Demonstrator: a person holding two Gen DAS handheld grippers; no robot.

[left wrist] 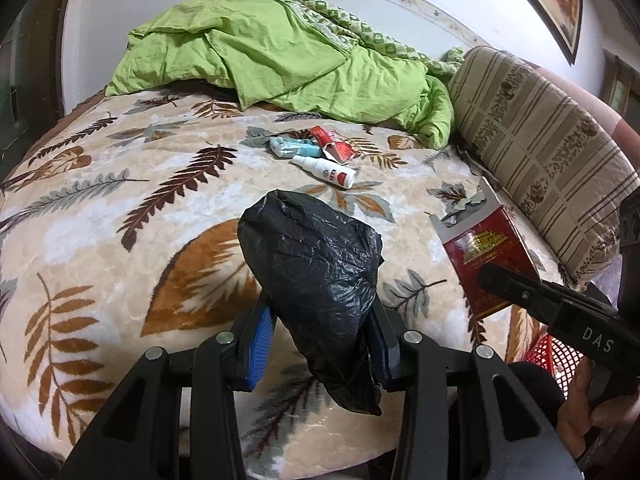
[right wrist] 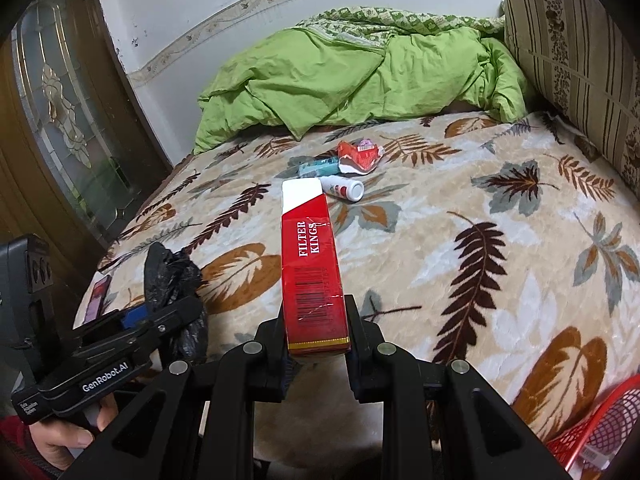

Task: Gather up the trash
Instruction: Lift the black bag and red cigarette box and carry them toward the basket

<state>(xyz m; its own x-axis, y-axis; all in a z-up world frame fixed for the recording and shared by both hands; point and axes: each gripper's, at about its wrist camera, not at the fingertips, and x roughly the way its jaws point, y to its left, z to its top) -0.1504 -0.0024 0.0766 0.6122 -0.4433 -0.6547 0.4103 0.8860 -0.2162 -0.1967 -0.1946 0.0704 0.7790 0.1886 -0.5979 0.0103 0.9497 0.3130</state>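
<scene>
The left gripper (left wrist: 320, 344) has its jaws closed on a crumpled black plastic bag (left wrist: 316, 276), held above the leaf-patterned bed (left wrist: 120, 240). Beyond the bag lie a white spray bottle (left wrist: 326, 171), a teal packet (left wrist: 294, 147) and a torn red wrapper (left wrist: 334, 145), close together. Right of the bag, the right gripper (left wrist: 516, 284) holds a red cigarette box (left wrist: 486, 256). Behind the bottle sits a rumpled green quilt (left wrist: 280, 56); a striped pillow (left wrist: 540, 148) lies to its right.

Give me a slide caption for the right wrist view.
Right gripper holds a red cardboard cigarette box above the leaf-patterned bed blanket.
</scene>
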